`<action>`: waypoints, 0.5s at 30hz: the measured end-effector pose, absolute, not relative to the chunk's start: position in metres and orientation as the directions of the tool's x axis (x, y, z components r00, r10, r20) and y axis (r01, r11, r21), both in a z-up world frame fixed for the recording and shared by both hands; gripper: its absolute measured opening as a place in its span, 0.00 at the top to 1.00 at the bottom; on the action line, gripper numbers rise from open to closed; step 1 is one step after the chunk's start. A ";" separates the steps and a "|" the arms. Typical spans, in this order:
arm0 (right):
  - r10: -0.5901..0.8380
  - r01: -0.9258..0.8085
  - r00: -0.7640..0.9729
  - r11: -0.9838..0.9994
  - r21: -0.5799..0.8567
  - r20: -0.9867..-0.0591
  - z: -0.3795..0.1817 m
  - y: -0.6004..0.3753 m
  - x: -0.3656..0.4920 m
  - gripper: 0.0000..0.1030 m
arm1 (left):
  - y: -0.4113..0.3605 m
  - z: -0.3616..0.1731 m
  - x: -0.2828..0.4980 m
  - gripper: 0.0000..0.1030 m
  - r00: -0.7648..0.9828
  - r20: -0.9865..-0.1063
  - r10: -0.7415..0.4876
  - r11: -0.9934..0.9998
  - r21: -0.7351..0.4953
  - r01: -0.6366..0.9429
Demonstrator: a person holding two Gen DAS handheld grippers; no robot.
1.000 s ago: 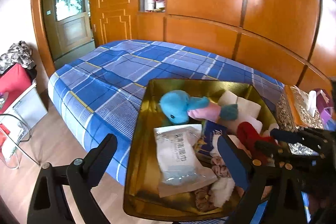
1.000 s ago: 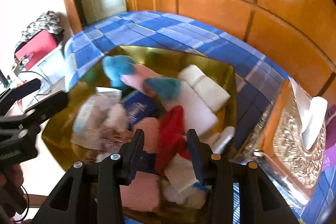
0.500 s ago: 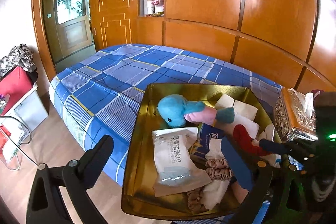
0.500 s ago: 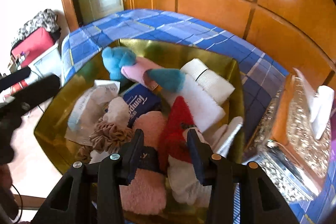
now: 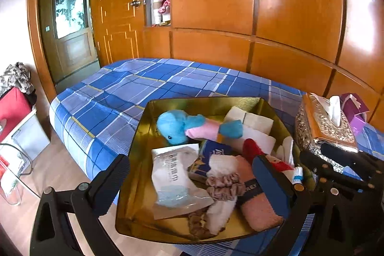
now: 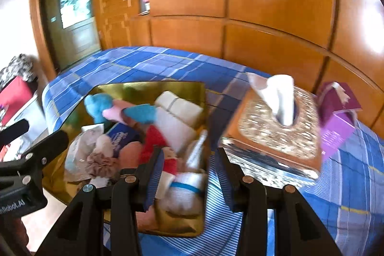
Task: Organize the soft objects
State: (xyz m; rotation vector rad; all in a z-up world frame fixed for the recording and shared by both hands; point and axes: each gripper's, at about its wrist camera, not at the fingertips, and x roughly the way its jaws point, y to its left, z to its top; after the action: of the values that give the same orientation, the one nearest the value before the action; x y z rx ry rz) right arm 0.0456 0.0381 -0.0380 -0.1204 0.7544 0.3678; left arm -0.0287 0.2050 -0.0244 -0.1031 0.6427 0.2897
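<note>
A gold tray [image 5: 139,131] [image 6: 148,88] sits on the blue plaid bed and holds soft things: a blue and pink plush toy [image 5: 178,124] [image 6: 120,110], a wet-wipe pack [image 5: 174,181], brown scrunchies [image 5: 223,185], a pink towel [image 5: 260,210], a red and white doll [image 5: 273,160] [image 6: 168,160] and white folded cloths [image 5: 250,120]. My left gripper [image 5: 192,181] is open, its fingers either side of the tray's near half. My right gripper [image 6: 187,179] is open and empty over the tray's right rim, beside the doll.
An ornate gold tissue box [image 6: 271,133] [image 5: 321,126] and a purple box [image 6: 338,116] stand right of the tray. Wooden wall panels run behind the bed. A door, a red case [image 5: 12,109] and the floor lie to the left.
My right gripper has moved right and up, from over the doll in the tray to the tray's right rim. The left gripper has drawn back and up a little.
</note>
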 end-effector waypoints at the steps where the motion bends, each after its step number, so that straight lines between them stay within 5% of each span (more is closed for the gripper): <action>1: 0.272 -0.355 0.674 0.934 0.021 -0.687 -0.038 0.035 0.044 0.58 | 0.202 -0.024 -0.029 0.00 0.765 -0.598 0.239 0.954 -0.002 -0.300; 15: 0.227 -0.293 0.692 0.956 0.020 -0.685 -0.038 0.015 0.037 0.58 | 0.190 -0.021 -0.035 0.00 0.773 -0.575 0.269 0.947 0.009 -0.322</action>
State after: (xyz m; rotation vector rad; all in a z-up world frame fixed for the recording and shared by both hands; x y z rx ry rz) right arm 0.0374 0.0153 -0.0385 -0.0932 0.7527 0.2908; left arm -0.0351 0.1899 -0.0206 -0.0923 0.6090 0.3207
